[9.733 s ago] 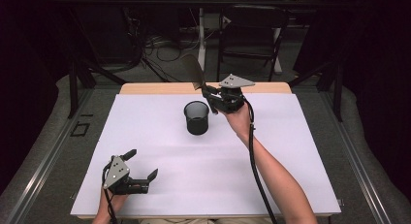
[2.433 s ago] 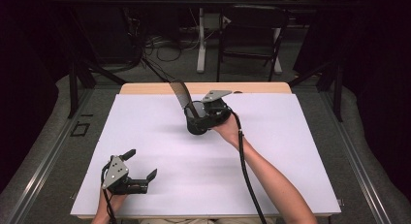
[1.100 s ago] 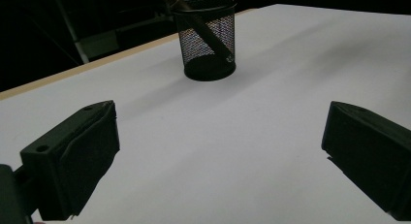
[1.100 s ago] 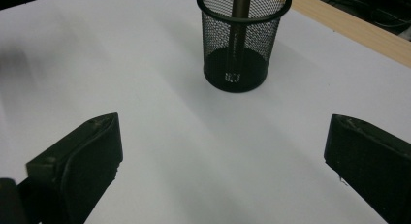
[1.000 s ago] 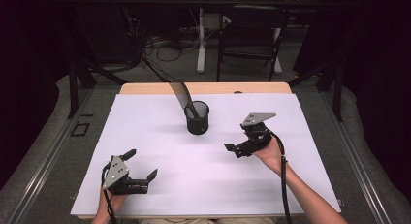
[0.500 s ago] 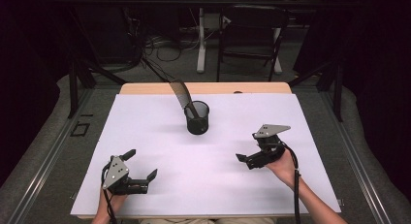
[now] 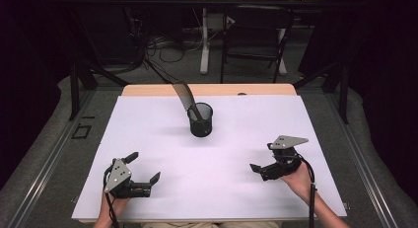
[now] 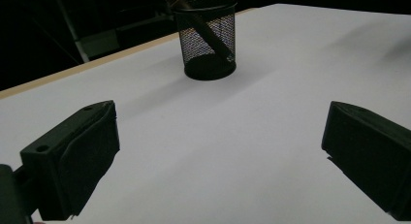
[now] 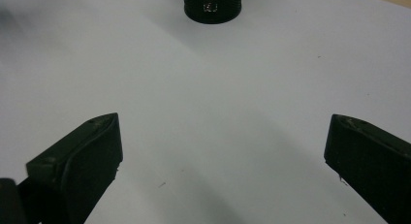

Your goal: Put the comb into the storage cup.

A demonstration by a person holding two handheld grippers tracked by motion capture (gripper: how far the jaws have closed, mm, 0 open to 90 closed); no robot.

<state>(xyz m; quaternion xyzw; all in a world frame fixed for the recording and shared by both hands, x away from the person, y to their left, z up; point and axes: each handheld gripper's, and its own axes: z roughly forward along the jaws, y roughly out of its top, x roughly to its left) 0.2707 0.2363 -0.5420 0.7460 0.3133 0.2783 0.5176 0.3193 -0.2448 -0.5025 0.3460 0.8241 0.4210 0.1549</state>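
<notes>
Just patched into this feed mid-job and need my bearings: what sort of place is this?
Probably a lab or recording workspace, not a home. A white-covered table holds a black wire-mesh cup alone, loose cables trail across the grey floor behind, and dark curtains close in the sides.

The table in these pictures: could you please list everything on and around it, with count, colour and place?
Pen cup: one, black mesh, upright at the middle of the table's far half.
Dark flat strip: one, brownish-black, standing in the cup, leaning up and to the left over its rim; I cannot tell what it is.
Table cover: one, white, spread over the table.
Table: one, light wood, edge showing at the far side.
Chair: one, dark, beyond the table.
Left gripper: one, black, near left, open, empty.
Right gripper: one, black, near right, open, empty.
</notes>
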